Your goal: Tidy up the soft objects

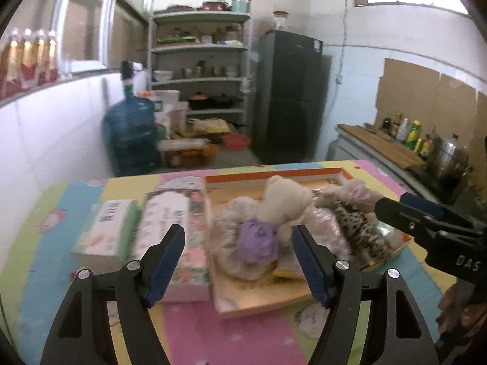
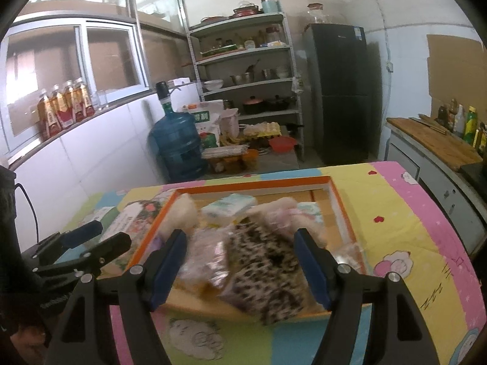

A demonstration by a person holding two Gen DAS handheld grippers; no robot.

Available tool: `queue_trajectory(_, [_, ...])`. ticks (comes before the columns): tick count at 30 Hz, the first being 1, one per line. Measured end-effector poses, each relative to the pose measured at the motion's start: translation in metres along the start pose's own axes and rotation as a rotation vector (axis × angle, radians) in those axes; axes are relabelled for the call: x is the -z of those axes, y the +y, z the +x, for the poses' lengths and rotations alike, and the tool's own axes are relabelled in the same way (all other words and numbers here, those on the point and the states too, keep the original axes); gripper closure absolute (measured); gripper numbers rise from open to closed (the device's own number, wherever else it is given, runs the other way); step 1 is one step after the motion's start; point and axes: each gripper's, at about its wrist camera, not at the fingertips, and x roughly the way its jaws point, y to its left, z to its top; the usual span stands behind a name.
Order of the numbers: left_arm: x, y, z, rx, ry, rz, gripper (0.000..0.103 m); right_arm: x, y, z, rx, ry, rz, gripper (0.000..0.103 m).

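Left gripper (image 1: 239, 261) and right gripper (image 2: 240, 263), lower frame: jaws wide, holding nothing (pulled back, prob. released). Plush toys (image 1: 286, 203) sit mid-frame in shallow orange-rimmed cardboard tray (image 2: 249, 184) on table.

Soft toys (image 2: 261, 261) crowd my orange tray (image 2: 252, 184); bare cloth (image 2: 404, 213) right of it gives me room.

you're looking at an orange-rimmed tray (image 2: 341, 203) holding the soft things: a cream plush bear (image 1: 284, 203) in a purple skirt lying on a clear-wrapped bundle (image 1: 231, 228), a leopard-print doll (image 2: 264, 261) beside it, and a pale tissue pack (image 2: 229, 208) toward the far side.
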Motion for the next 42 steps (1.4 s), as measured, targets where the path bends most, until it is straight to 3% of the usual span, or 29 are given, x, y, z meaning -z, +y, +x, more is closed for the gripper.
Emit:
queue_trajectory(20, [0.040, 0.069, -0.102, -0.064, -0.080, -0.144, 0.028, 0.030, 0.091, -0.054, 0.017, -0.076, -0.029, 0.031])
queue_trajectory(32, [0.064, 0.074, -0.149, -0.131, -0.105, -0.083, 0.028, 0.063, 0.126, -0.092, 0.071, -0.133, -0.021, 0.031])
queue_trajectory(42, [0.093, 0.069, -0.190, -0.123, -0.125, -0.075, 0.028, 0.088, 0.148, -0.130, 0.097, -0.174, -0.037, 0.031])
